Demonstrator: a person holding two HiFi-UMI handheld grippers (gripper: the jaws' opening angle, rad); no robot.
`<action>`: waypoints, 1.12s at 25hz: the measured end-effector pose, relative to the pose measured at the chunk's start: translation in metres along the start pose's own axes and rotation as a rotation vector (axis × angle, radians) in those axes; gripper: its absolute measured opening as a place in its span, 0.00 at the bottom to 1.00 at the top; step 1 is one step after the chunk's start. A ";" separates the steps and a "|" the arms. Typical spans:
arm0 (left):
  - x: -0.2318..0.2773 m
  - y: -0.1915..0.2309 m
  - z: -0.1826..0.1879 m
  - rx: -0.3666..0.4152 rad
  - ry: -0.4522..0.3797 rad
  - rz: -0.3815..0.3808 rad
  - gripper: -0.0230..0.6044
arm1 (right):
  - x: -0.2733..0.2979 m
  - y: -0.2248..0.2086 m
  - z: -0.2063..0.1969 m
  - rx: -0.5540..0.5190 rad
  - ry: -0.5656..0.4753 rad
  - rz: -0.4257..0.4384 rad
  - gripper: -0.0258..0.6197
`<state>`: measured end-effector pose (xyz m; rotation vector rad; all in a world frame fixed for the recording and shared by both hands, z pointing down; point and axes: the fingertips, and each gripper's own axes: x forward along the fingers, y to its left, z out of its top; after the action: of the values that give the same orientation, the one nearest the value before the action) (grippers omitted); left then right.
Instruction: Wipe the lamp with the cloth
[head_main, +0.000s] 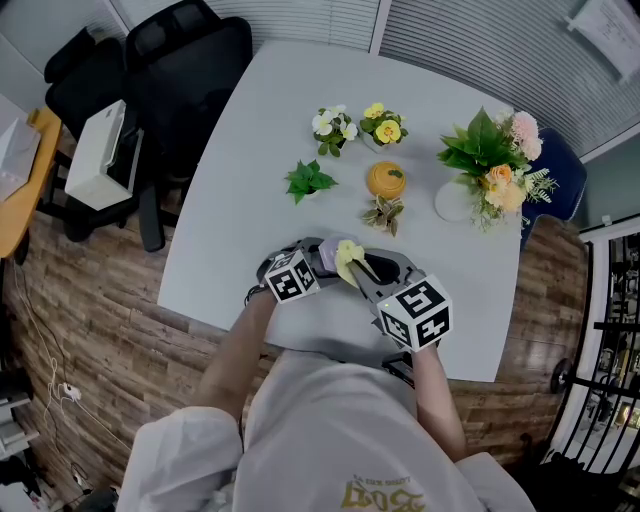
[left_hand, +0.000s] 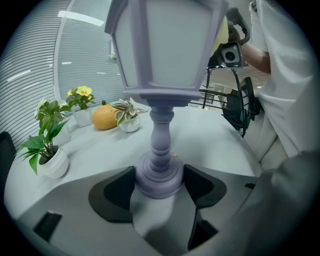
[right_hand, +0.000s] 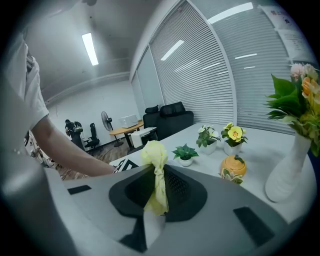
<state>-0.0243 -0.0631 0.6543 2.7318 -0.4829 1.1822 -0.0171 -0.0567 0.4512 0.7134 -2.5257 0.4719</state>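
Left gripper view: left tool (left_hand: 159, 182) clamped on lamp (left_hand: 161, 60) base, upright, counter (left_hand: 215, 145) front | right tool (right_hand: 159, 195) pinching cloth (right_hand: 156, 165) beside lamp top | step, judged: wiping begins | next: press cloth onto panels.

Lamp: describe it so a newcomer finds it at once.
On the white table, look to the near edge. There the left hand-held gripper clamps the round base of the lamp. Unlike the potted plants beyond it, it is pale lavender, lantern-shaped, on a turned stem.
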 end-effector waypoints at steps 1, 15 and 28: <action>0.000 0.000 0.000 0.000 0.000 0.000 0.53 | -0.001 -0.001 0.000 0.003 0.000 -0.003 0.12; 0.000 0.000 0.000 -0.001 0.002 0.001 0.53 | -0.005 -0.036 -0.007 0.060 0.006 -0.084 0.12; 0.000 0.001 0.001 0.001 -0.001 0.000 0.53 | 0.004 -0.055 -0.011 0.124 -0.004 -0.094 0.12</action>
<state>-0.0240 -0.0640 0.6543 2.7337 -0.4823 1.1813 0.0151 -0.0977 0.4734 0.8763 -2.4702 0.5988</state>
